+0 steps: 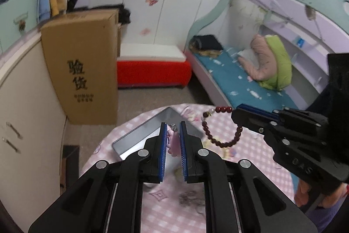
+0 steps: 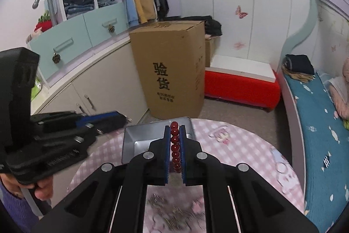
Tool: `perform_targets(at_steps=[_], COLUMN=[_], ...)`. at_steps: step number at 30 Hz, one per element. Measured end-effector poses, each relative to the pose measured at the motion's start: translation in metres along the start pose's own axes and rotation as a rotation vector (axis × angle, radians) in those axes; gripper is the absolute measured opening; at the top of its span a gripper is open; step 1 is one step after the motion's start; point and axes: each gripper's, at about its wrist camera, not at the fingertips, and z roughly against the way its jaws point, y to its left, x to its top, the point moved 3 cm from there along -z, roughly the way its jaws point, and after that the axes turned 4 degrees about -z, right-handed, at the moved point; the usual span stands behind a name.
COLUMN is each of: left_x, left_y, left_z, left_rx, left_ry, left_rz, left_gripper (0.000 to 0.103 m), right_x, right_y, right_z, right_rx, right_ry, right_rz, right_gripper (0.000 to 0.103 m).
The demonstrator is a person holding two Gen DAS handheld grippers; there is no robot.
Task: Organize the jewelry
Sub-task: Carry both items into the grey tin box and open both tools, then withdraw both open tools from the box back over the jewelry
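- The right gripper (image 2: 175, 147) is clamped on a dark red bead bracelet (image 2: 175, 147); in the right wrist view a row of beads sits pinched between the blue pads in the centre of the frame.
- In the left wrist view that same gripper comes in from the right edge, and the bracelet's loop hangs free below its tips at centre right, clear of the tablecloth, with a few pale beads and a small charm at its upper left.
- The left gripper (image 1: 173, 141) is nearly closed on a small pale pink ornament (image 1: 173, 142) with a bit of silver chain showing above the pads; what kind of piece it is I cannot tell.
- A metal tray (image 2: 135, 141) lies on the pink checked tablecloth (image 2: 240, 145), at the far edge of the table, in the centre of both views just beyond the fingertips. The part of its floor that shows is bare; the rest is hidden behind the fingers.
- My reading: both pieces are picked up and carried above the table, neither is put down yet, so the task is at an early to middle point.
- Left to do, as I judge it: bring each piece over the tray, lay it inside, and open the jaws.
- Blurred dark tangles on the cloth at the bottom of both frames may be more jewelry; I cannot say.
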Motion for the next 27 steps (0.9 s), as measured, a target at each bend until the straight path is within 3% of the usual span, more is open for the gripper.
perform_targets(at_steps=[10, 16, 19, 27], left_x=[-0.023, -0.037, -0.04, -0.041], left_y=[0.025, 0.025, 0.025, 0.022], left_z=[-0.055, -0.073, -0.078, -0.078], left_rx=[0.051, 0.061, 0.106, 0.107], left_ry=[0.118, 0.161, 0.169, 0.17], left_rz=[0.009, -0.004, -0.02, -0.007], left_gripper=[0.012, 0.012, 0.013, 0.016], right_x=[-0.007, -0.021, -0.028, -0.034], right_y=[0.014, 0.007, 0.005, 0.005], right_z=[-0.074, -0.095, -0.102, -0.101], right_rx=[-0.004, -0.028, -0.034, -0.051], right_ry=[0.121, 0.164, 0.185, 0.188], right_rz=[0.011, 0.001, -0.002, 0.001], right_gripper=[0.008, 0.008, 0.008, 0.01])
